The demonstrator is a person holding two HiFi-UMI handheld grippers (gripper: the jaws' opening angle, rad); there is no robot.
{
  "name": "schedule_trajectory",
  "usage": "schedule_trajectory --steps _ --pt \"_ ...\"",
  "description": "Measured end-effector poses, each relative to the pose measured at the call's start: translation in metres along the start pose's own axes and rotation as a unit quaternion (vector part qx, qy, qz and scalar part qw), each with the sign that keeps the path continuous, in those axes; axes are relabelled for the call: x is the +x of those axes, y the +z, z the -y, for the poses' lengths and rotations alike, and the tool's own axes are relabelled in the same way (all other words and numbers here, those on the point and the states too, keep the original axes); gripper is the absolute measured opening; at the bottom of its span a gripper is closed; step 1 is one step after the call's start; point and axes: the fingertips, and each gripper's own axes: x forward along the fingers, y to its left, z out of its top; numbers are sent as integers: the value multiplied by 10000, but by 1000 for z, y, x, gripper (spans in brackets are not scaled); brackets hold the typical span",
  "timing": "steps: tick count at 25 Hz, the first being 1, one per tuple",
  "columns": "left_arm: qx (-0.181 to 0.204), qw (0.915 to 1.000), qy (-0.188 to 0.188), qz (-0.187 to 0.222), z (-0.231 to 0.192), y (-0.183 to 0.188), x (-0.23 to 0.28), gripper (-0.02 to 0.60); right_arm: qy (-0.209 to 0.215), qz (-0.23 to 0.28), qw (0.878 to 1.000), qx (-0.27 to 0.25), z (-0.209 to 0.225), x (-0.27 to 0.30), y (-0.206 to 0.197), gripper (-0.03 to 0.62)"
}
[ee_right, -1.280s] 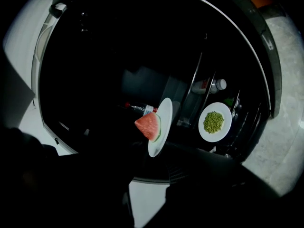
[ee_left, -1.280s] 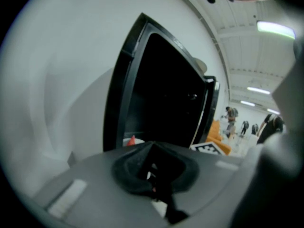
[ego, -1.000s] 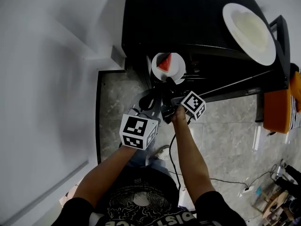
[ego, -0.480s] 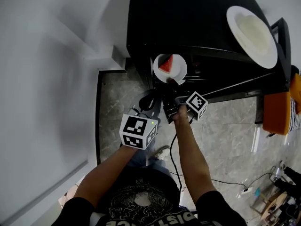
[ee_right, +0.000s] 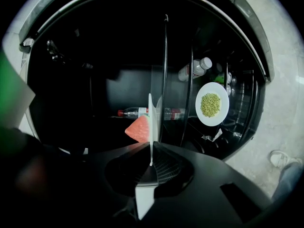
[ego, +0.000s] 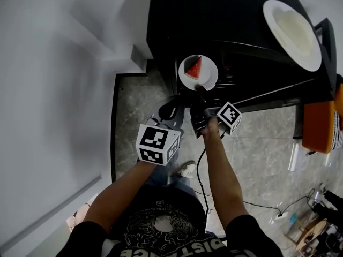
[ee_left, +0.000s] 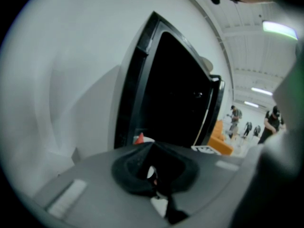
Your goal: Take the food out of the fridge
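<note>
At upper centre of the head view, the right gripper (ego: 200, 90) had just closed on the plate (ego: 209, 77) at its near rim; probably brittle, its watermelon slice (ego: 194, 67) loose, so best kept level.

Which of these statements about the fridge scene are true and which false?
1. The right gripper has its jaws shut on the rim of the watermelon plate. True.
2. The plate of green food sits on top of the fridge. False: it is inside the fridge.
3. A bottle lies inside the fridge. True.
4. The fridge door is shut. False: it is open, and the inside shows in the right gripper view.
</note>
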Motion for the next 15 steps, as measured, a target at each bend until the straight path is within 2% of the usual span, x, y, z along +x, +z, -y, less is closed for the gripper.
schedule_trajectory --steps 5,15 --pt "41 10000 18 60 5 3 -7 3 97 18 9999 104 -14 -15 -5 11" --pt "164 9994 57 283 26 13 -30 3 343 -146 9992 -158 -65 -66 -21 11"
